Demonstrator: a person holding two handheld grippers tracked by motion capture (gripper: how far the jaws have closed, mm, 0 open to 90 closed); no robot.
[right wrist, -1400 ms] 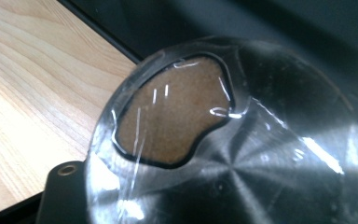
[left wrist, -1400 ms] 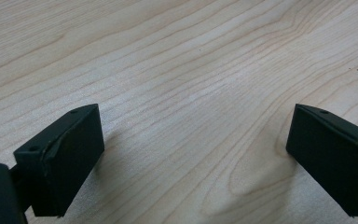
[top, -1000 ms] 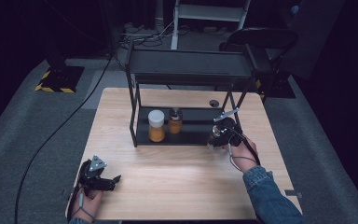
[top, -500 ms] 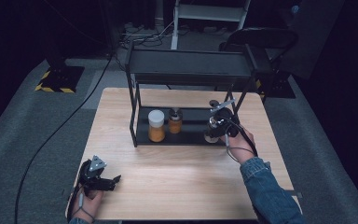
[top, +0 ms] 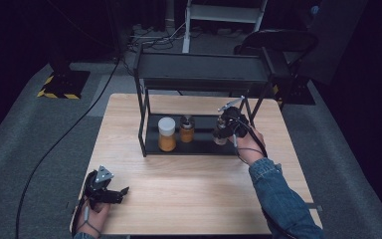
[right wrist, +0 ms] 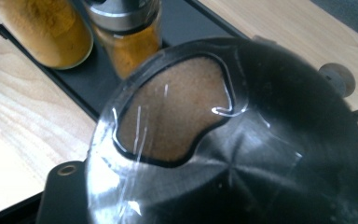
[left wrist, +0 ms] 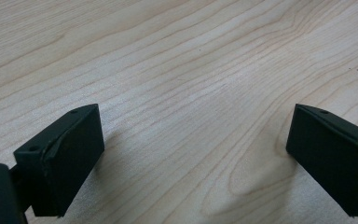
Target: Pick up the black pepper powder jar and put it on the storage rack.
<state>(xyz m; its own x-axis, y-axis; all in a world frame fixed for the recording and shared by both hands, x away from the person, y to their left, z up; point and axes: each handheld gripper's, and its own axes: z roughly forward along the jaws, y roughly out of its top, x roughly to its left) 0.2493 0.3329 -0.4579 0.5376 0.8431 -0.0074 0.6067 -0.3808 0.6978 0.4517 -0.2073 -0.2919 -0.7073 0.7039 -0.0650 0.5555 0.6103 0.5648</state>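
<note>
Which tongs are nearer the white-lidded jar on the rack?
Right. The right tongs hold a spice jar at the rack, just right of the white-lidded jar; the left tongs rest open at the table's near-left edge.

Held jar (right wrist: 233,140) hides right tool's jaws.

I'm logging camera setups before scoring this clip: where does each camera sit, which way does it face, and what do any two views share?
High view: above the person's side, looking forward and down on the wooden table and black rack; both forearms, left gripper and right gripper show.
Left gripper view: rides the left gripper, facing bare tabletop between its open jaws.
Right gripper view: rides the right gripper, facing the held glass jar of brown granules.
Shared: high and right gripper views both show the two orange spice jars.
</note>
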